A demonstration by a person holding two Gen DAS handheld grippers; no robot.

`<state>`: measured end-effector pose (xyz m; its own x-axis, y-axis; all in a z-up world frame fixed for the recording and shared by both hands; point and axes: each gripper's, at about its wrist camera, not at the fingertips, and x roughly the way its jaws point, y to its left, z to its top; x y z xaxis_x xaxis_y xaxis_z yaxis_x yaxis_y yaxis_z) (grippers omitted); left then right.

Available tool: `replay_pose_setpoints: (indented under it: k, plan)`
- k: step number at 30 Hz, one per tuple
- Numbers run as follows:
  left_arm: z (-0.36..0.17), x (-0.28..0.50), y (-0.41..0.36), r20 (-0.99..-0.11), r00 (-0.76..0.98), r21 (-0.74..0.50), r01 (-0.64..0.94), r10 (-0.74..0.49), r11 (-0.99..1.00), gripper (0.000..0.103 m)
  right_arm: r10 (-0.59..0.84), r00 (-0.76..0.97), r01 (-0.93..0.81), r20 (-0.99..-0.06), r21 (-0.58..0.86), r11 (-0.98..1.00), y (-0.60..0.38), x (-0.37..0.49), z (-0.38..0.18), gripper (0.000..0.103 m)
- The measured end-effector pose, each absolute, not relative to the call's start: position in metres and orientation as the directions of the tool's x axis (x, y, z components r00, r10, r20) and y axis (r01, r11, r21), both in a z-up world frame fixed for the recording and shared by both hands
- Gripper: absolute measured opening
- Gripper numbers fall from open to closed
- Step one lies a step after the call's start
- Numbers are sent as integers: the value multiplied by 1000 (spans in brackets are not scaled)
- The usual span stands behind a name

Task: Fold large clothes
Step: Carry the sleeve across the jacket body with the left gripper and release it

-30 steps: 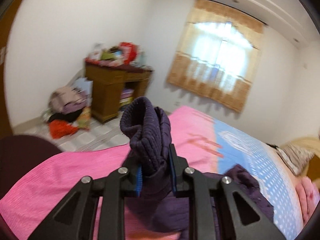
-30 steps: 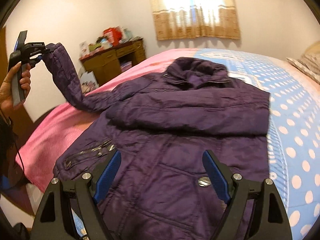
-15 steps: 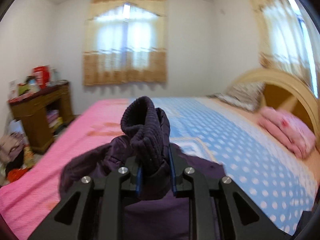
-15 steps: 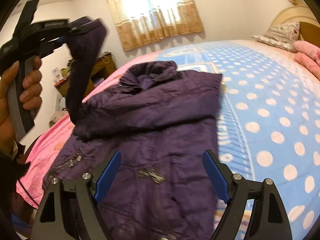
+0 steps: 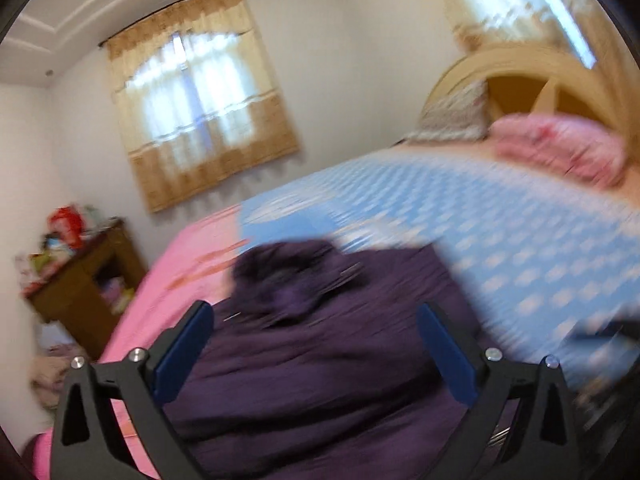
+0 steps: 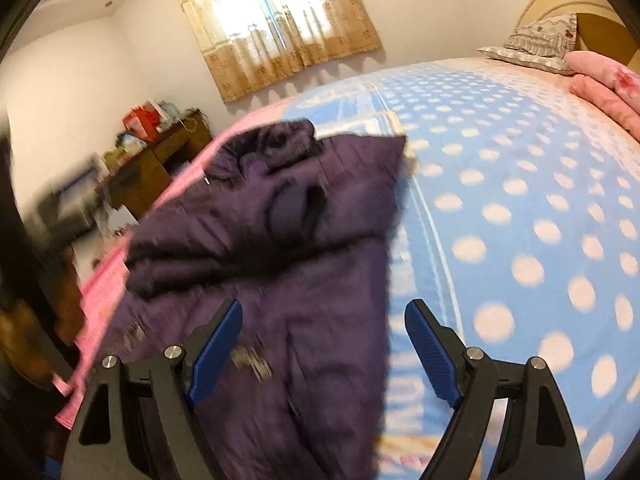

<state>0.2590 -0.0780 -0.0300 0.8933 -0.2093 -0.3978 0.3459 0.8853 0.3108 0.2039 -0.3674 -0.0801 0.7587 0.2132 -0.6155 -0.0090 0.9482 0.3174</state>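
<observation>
Blue dotted bedding (image 6: 520, 200) carries the purple jacket (image 6: 288, 240) at 9 o'clock; left gripper (image 5: 316, 344) jaws opening, empty, right gripper (image 6: 324, 344) apart.

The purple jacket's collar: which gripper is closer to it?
Left, though blur makes it a narrow call. The left gripper, jaws opening and empty, hovers over the jacket just short of the collar. The right gripper sits back near the hem.

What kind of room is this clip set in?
A home bedroom, by the look of it: a large bed with a curved headboard and pillows, a curtained window, and a cluttered wooden desk against the wall.
</observation>
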Motion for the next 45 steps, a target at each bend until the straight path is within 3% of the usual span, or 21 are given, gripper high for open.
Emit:
replay_pose_setpoints:
  k: [5, 7, 9, 11, 13, 16, 22, 28, 35, 37, 39, 40, 41, 43, 45]
  plan:
    - [-52, 310, 5, -476, 879, 272, 124, 22, 954, 103, 285, 741, -35, -608, 388, 921, -362, 265, -63, 84]
    - [-55, 318, 36, -514, 857, 208, 70, 48, 976, 103, 317, 712, -44, -626, 411, 911, -355, 294, -69, 83]
    - [-60, 319, 53, -540, 840, 157, 33, 58, 987, 103, 315, 676, -17, -666, 414, 910, -349, 324, -85, 76]
    - [-64, 318, 63, -562, 825, 137, 17, 63, 990, 103, 385, 607, -24, -695, 469, 883, -343, 344, -107, 26]
    - [-71, 316, 66, -570, 819, 137, 13, 68, 991, 103, 398, 602, -32, -692, 477, 878, -339, 347, -112, 8]
    - [-75, 314, 69, -576, 815, 138, 15, 68, 990, 103, 371, 649, -76, -664, 428, 901, -333, 327, -96, 5]
    - [-90, 328, 88, -592, 799, 141, -25, 105, 990, 103, 303, 695, -104, -652, 326, 940, -342, 280, -75, 5]
    - [-98, 335, 93, -615, 778, 138, -55, 129, 989, 103, 297, 652, -59, -697, 344, 937, -357, 277, -103, 5]
    - [-75, 341, 71, -563, 819, 154, -24, 108, 988, 103, 201, 627, 11, -752, 267, 964, -352, 283, -109, 6]
    - [-71, 350, 58, -556, 827, 174, 12, 88, 985, 103, 132, 642, 62, -755, 223, 973, -349, 279, -98, 17]
    - [-71, 360, 46, -551, 831, 188, 34, 77, 982, 103, 24, 683, 127, -730, 150, 980, -342, 272, -78, 40]
    - [-73, 367, 38, -552, 831, 194, 48, 68, 980, 103, 5, 717, 135, -698, 146, 980, -337, 269, -65, 60]
    - [-75, 373, 31, -551, 832, 206, 51, 73, 977, 103, 17, 753, 126, -657, 169, 977, -332, 266, -52, 67]
    - [-81, 382, 21, -551, 832, 211, 63, 66, 975, 103, 70, 791, 74, -607, 210, 975, -316, 268, -39, 68]
    - [-91, 392, 10, -567, 822, 210, 81, 53, 974, 103, 152, 770, -14, -619, 223, 975, -292, 285, -42, 68]
